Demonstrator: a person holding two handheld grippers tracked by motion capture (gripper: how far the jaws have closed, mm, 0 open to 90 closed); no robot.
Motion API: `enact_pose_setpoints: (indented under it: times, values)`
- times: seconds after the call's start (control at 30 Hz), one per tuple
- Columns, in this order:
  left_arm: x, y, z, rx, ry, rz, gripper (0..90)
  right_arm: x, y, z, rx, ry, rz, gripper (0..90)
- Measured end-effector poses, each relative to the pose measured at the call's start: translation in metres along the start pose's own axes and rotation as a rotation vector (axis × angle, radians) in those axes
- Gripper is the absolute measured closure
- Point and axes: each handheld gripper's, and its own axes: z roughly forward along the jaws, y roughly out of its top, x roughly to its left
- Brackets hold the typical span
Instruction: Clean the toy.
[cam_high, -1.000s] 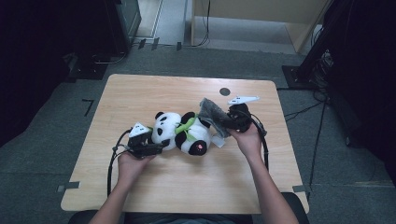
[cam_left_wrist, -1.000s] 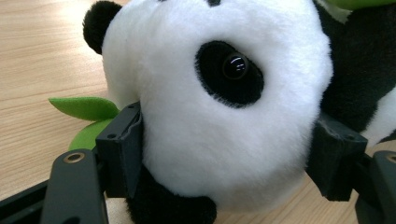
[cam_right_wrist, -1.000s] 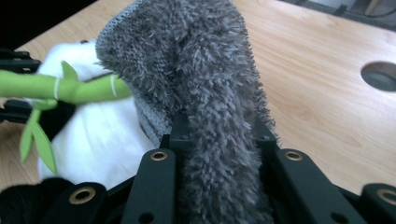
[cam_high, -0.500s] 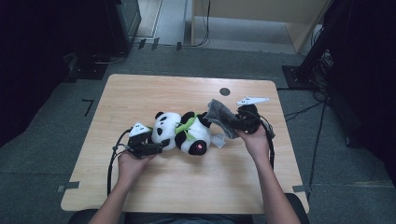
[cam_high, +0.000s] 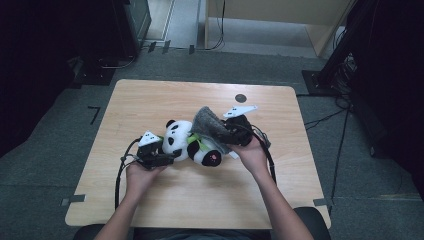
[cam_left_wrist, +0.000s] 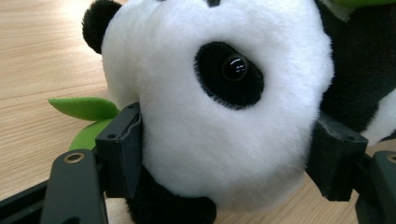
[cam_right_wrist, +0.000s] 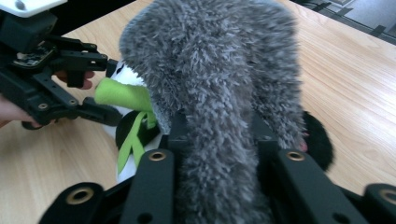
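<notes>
A lab: bare wooden table (cam_high: 165, 100) on grey carpet (cam_high: 60, 130), tape marks (cam_high: 93, 114), cables (cam_high: 330, 117), equipment stands (cam_high: 320, 80).

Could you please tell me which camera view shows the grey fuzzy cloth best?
The right gripper view: the grey cloth is close up, pinched between the right tongs. In the high view it is small, draped over the toy panda.

Even overhead light on the table (cam_high: 150, 100), dark surroundings, soft close-up blur.

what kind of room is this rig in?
Probably a lab or recording workspace, not a home: a bare wooden table on grey carpet tiles, tape marks on the floor, and cables running to dark equipment stands.
</notes>
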Motion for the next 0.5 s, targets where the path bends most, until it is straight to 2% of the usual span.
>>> enact_pose_setpoints:
  times: [0.03,0.1,0.17,0.27,0.33,0.4,0.5]
  values:
    - [0.0,0.0,0.0,0.0,-0.002,-0.002,24.4,0.0,0.0,0.0,0.0,0.0,0.0,66.8]
    - [0.0,0.0,0.0,-0.001,-0.002,-0.007,24.4,-0.001,0.001,0.006,-0.006,0.018,0.002,57.7]
    - [0.001,0.0,0.001,-0.001,-0.004,-0.008,24.4,-0.001,0.004,0.009,0.002,0.01,-0.009,57.8]
    - [0.0,0.0,0.001,0.0,-0.004,-0.003,24.7,0.0,0.007,0.012,0.005,0.003,-0.009,65.7]
    - [0.001,0.0,0.001,-0.001,-0.005,-0.003,24.7,0.0,0.006,0.015,0.036,0.003,-0.008,69.9]
    - [0.0,-0.001,0.001,-0.001,-0.002,0.0,24.8,0.001,0.003,0.019,0.076,-0.004,-0.02,71.4]
    - [0.0,-0.001,0.001,-0.001,-0.002,0.002,24.7,0.0,-0.001,0.018,0.077,0.0,-0.02,72.8]
